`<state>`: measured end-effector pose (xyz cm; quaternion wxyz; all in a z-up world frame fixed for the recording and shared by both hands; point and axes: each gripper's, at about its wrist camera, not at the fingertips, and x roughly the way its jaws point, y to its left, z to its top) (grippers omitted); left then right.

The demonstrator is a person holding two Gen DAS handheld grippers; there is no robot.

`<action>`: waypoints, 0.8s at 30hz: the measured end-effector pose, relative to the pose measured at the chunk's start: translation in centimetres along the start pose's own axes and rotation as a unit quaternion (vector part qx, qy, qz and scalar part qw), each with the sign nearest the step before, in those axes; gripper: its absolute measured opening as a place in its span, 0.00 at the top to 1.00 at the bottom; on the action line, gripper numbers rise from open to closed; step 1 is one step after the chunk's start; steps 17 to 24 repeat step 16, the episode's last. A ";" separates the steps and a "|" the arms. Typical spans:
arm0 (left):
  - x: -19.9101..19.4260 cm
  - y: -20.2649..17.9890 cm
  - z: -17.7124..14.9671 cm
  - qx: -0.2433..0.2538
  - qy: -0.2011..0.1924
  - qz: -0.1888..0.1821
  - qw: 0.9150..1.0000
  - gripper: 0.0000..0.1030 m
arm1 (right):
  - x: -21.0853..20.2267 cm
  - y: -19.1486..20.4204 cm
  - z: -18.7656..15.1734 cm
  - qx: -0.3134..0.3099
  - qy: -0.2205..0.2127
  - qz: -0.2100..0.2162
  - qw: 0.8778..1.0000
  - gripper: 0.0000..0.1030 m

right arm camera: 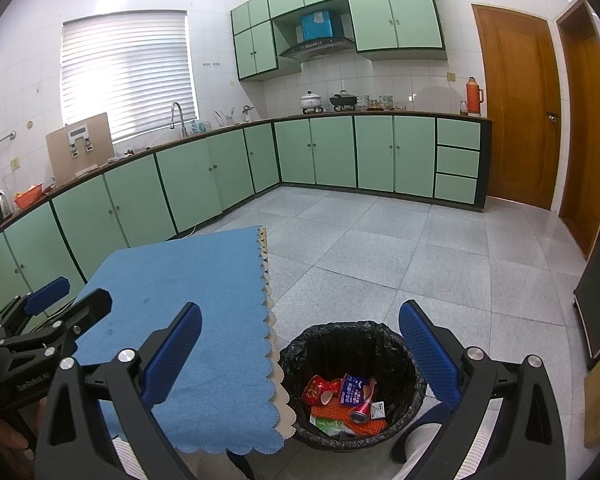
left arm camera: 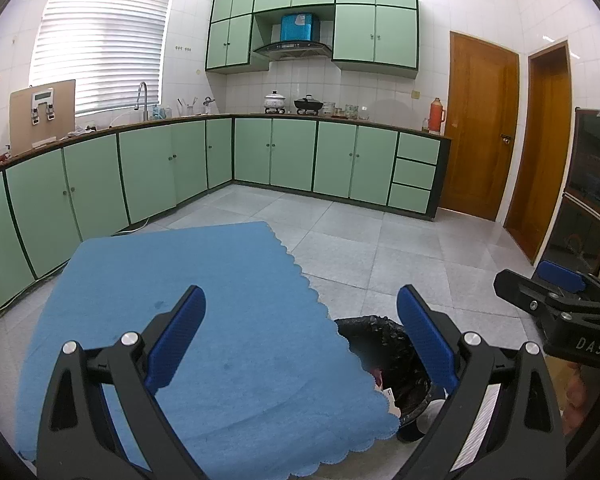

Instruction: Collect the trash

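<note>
Both tongs hang spread wide with nothing between their blue pads. In the left wrist view the left tongs (left arm camera: 300,336) sit over the bench (left arm camera: 204,320), which is draped in a blue cloth with a scalloped edge. The right tongs (left arm camera: 556,284) show at 3 o'clock of that picture, off the bench edge and over the floor (left arm camera: 380,248); from this side angle their spread is hard to judge. In the right wrist view the right tongs (right arm camera: 300,344) frame the trash bin (right arm camera: 354,384) at 6 o'clock, and their pads stand far apart. The left tongs (right arm camera: 60,300) appear at 9 o'clock there, above the cloth's left side.

The bin stands on the floor just beside the bench's right edge, lined with a black bag (right arm camera: 404,356). Inside lies the trash: a red crumpled wrapper (right arm camera: 318,390), a blue packet (right arm camera: 354,390), a small red can (right arm camera: 363,410) lying on its side, an orange mesh piece (right arm camera: 340,416) and a green scrap (right arm camera: 328,426). From the left wrist view the cloth hides most of the bin, so only its rim and a little of the contents show.

Green cabinets (right arm camera: 332,148) run along the far wall at 12 o'clock, with a wooden door (right arm camera: 516,108) toward 2 o'clock.
</note>
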<state>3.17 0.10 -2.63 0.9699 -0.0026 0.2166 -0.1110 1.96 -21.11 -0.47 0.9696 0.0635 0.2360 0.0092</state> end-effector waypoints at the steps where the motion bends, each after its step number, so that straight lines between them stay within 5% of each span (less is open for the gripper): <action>1: 0.0 0.0 0.0 0.000 0.000 0.000 1.000 0.09 | 0.0 0.1 -0.1 0.000 0.000 0.000 1.000 0.06; 24: -0.1 -0.2 0.1 0.002 -0.001 0.000 1.000 0.09 | 0.1 0.0 -0.2 0.003 -0.001 -0.001 1.000 0.06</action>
